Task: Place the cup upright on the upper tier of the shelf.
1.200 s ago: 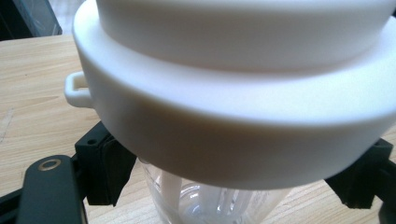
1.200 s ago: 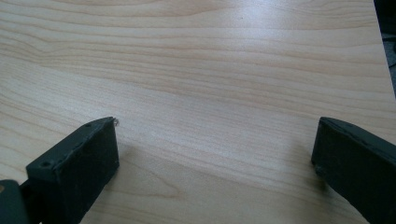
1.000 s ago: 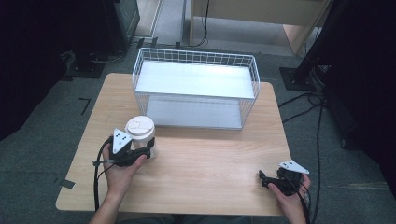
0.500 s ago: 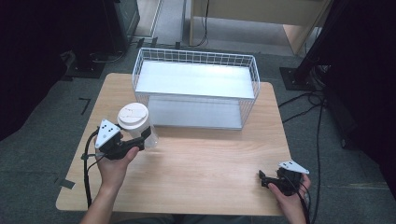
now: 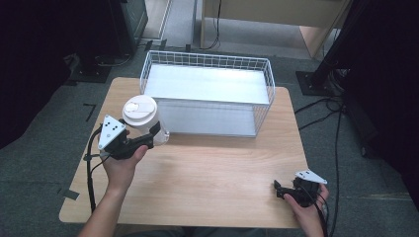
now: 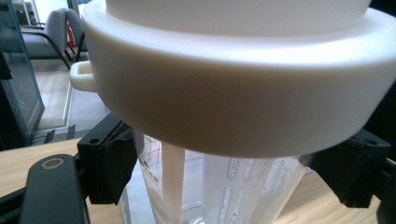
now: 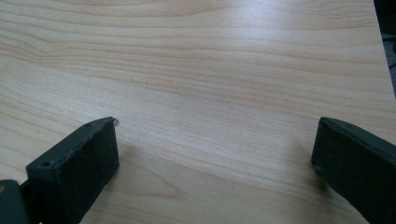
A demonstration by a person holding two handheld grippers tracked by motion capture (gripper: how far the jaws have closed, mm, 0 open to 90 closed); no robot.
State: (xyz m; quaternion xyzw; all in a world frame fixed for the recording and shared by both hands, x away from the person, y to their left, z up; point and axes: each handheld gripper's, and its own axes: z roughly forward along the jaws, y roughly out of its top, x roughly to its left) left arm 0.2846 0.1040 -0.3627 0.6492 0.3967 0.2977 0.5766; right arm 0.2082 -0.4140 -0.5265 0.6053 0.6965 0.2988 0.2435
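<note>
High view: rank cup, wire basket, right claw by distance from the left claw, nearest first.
1. Cup: clamped in the left claw, at the table's left.
2. Wire basket: just beyond the cup, at the far middle.
3. Right claw: at the near right corner, across the table.

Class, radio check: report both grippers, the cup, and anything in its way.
Left gripper shut on cup, just below its white lid. Right gripper open, low over bare table. Wire basket just beyond the cup.

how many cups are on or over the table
1: a clear cup with a white lid, held by the left gripper beside the wire basket.
</note>
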